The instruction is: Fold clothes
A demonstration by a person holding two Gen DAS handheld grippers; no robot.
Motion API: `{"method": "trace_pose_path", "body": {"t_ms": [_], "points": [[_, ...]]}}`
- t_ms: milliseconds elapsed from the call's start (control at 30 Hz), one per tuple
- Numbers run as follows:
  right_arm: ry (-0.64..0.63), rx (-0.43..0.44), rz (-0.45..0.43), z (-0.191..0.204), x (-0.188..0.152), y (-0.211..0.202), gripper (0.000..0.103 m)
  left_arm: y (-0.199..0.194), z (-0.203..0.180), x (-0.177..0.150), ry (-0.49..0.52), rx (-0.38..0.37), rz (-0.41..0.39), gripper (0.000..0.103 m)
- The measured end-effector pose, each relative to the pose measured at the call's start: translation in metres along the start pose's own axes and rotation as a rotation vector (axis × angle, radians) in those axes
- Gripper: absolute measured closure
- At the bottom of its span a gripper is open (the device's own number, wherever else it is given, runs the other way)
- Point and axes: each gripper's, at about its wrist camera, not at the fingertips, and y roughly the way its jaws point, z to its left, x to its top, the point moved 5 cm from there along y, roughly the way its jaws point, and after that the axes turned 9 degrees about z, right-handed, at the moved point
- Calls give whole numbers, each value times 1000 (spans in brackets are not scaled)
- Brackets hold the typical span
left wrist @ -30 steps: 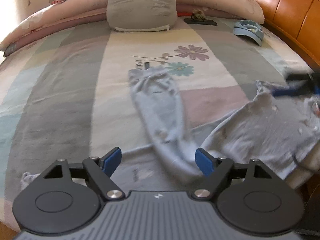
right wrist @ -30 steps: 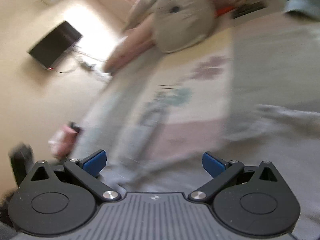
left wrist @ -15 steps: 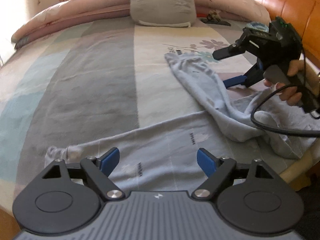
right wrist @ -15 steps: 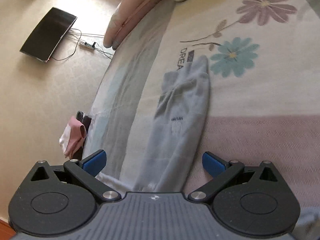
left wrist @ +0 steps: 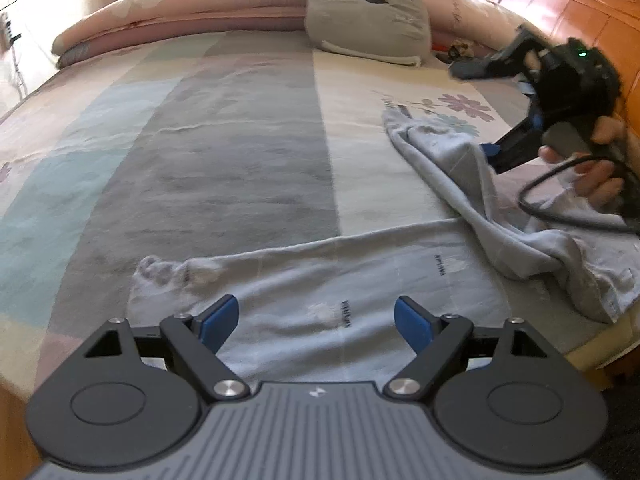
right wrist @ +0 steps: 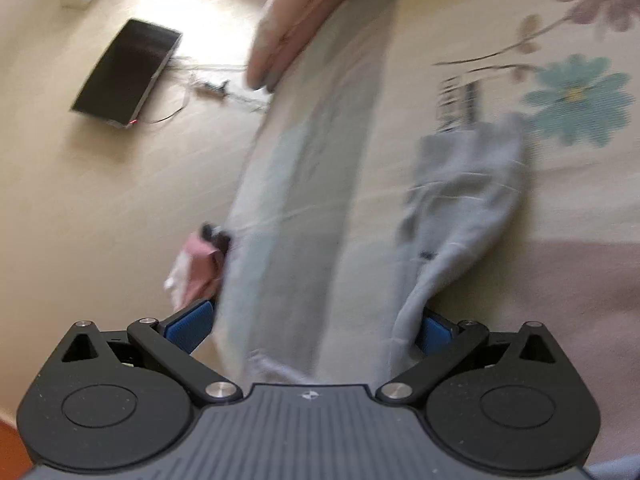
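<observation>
- Trousers (left wrist: pixel 360 280), pale grey-blue, lie spread on the striped bedspread (left wrist: pixel 224 152): one leg runs across the near edge, the other reaches toward the far right.
- Left gripper (left wrist: pixel 316 320) hangs over the near leg, jaws wide, holding nothing.
- Right gripper (right wrist: pixel 312 326), held in a hand (left wrist: pixel 596 168), has its jaws spread wide; the far leg's cloth lies against its right pad, ungripped.

Both hand-held grippers, left (left wrist: pixel 316 322) and right (right wrist: pixel 308 330), gape wide.
</observation>
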Motion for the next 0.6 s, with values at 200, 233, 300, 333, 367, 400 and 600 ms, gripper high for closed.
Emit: {"method": "trace_pose_path", "body": {"t_ms": [200,233,300,333,367,400,600], "points": [[-72,88,89,51,-19,21,0,-5,18,-8,-69,3,-3,18],[-88,92,110,58,-24,26,0,-6,22,-9,-81,5,-3,18],[-110,96,152,70,-33,38,0,-9,27,-12,-104,11,-4,18],[-116,99,172,74,-38,43,0,-11,29,-14,-113,14,-5,18],[-119,104,192,79,-44,48,0,-12,31,-16,-120,17,-5,18],[-122,109,211,83,-49,53,0,-13,33,-18,-127,19,-3,18],[-85,105,315,82,-82,84,0,-13,47,-29,-213,-5,7,18]]}}
